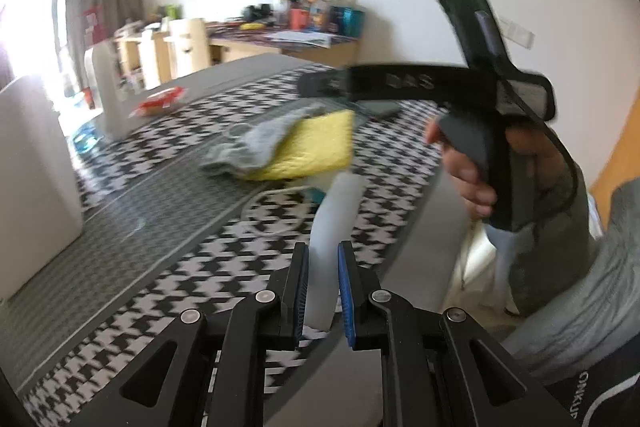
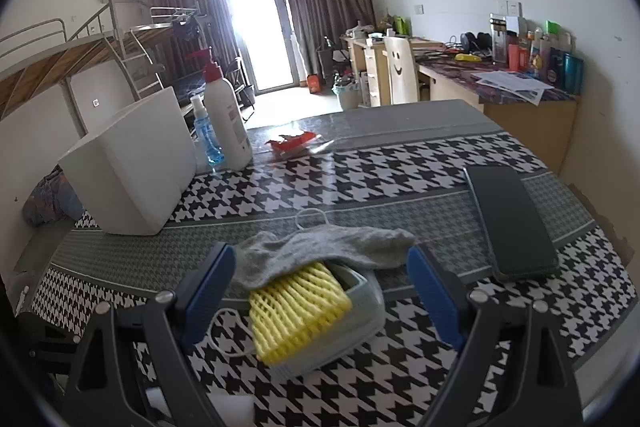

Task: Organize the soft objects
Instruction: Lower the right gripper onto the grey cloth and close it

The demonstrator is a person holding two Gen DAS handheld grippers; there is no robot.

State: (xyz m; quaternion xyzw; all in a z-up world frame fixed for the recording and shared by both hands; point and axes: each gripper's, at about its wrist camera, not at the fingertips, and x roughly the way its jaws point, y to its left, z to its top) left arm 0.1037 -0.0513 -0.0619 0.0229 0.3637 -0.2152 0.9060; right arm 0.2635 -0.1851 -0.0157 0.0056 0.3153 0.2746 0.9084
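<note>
My left gripper (image 1: 323,283) is shut on a white foam strip (image 1: 334,227) and holds it above the houndstooth table. Beyond it lie a grey sock (image 1: 256,139) and a yellow foam net (image 1: 316,143), stacked together. In the right wrist view my right gripper (image 2: 320,291) is open, its blue pads either side of the stack: the grey sock (image 2: 320,247) drapes over the yellow foam net (image 2: 298,311), which lies on a pale face mask (image 2: 352,323). The right gripper also shows in the left wrist view (image 1: 320,85), over the stack.
A white foam box (image 2: 132,163) stands at the left, with a white pump bottle (image 2: 226,119) and a blue spray bottle (image 2: 206,135) behind it. A red packet (image 2: 294,141) lies further back. A black phone (image 2: 510,221) lies at the right.
</note>
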